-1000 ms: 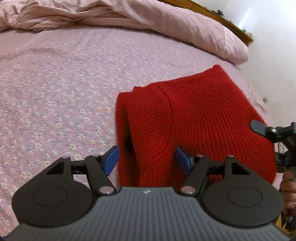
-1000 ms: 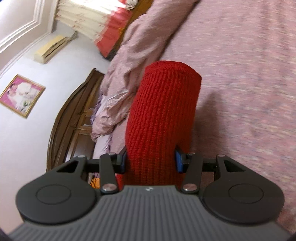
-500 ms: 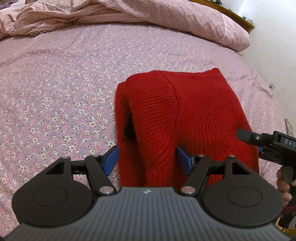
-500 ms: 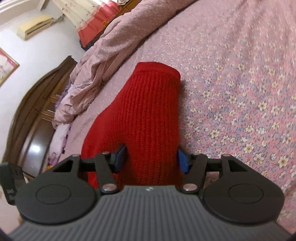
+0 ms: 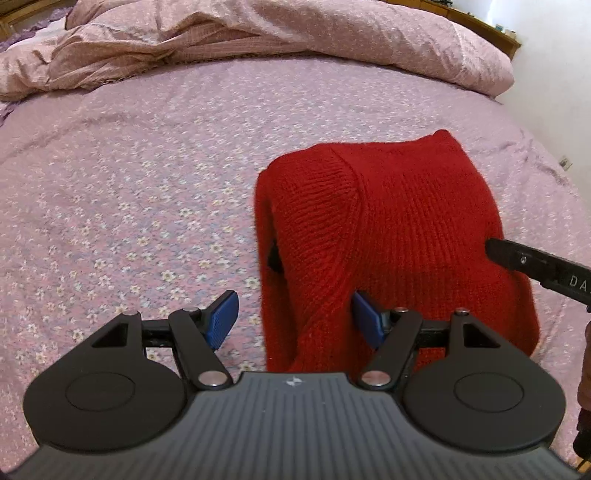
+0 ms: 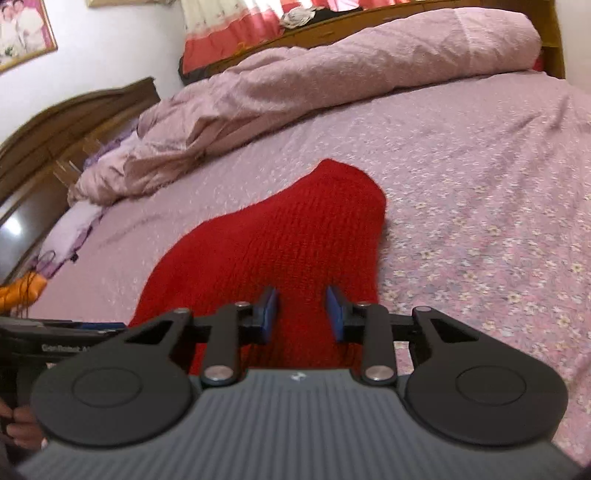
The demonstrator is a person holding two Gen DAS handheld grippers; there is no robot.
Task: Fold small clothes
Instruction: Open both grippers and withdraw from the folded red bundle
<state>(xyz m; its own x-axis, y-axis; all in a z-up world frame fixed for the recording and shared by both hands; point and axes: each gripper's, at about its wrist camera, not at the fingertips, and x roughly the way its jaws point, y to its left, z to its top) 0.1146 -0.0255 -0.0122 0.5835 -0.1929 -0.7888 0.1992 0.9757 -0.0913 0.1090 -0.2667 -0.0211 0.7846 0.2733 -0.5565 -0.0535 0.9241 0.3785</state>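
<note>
A red knit sweater lies folded in a bundle on the pink floral bed sheet. My left gripper is open, its blue pads wide apart at the sweater's near left edge, with knit between them. My right gripper hovers over the sweater's near right end; its blue pads stand apart with red knit showing between them, not pinched. The right gripper's black finger shows at the right of the left wrist view.
A rumpled pink duvet lies along the far side of the bed. A dark wooden headboard and an orange object sit at the left of the right wrist view. A red curtain hangs behind.
The sweater came down from hanging in the air onto the bed. The right gripper's pads, which squeezed the knit before, now stand apart. Both grippers tilted toward the bed.
</note>
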